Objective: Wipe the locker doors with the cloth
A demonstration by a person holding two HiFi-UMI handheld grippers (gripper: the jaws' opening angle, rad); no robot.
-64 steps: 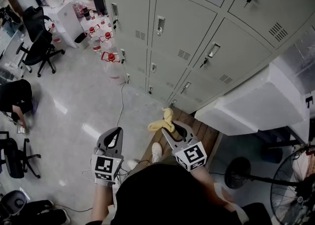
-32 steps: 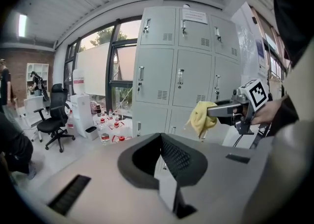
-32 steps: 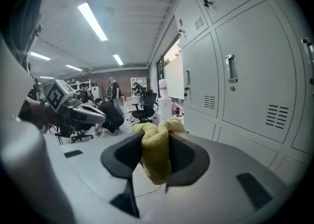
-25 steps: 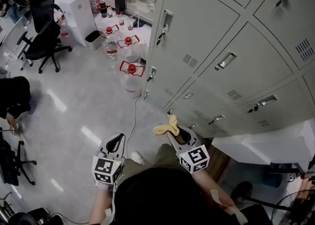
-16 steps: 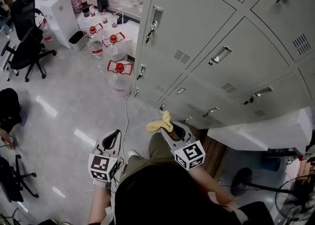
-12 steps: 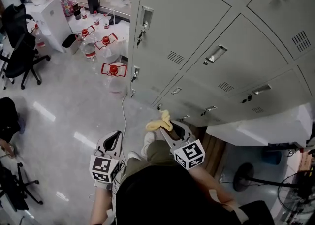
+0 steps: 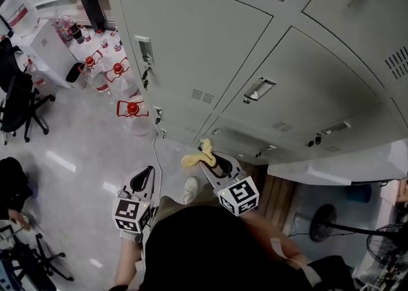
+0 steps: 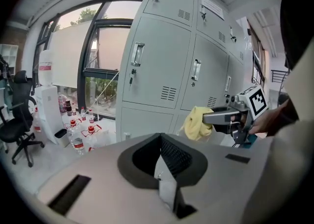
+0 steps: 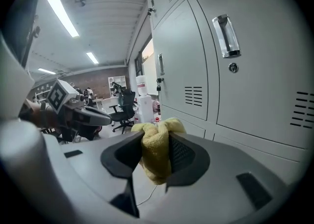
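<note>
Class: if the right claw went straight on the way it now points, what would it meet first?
Probably the grey locker door just ahead of the yellow cloth that the right claw grips. It points nearly along the lockers, so depth is unclear.

Office workroom: bank of grey metal lockers [image 7: 210,48] with handles and vents, black swivel chairs [image 7: 14,95] on pale polished floor [image 7: 83,156], white water dispenser [image 7: 46,46], red-capped water bottles [image 7: 131,113] beside it, strip lights [image 9: 63,14] overhead.
</note>
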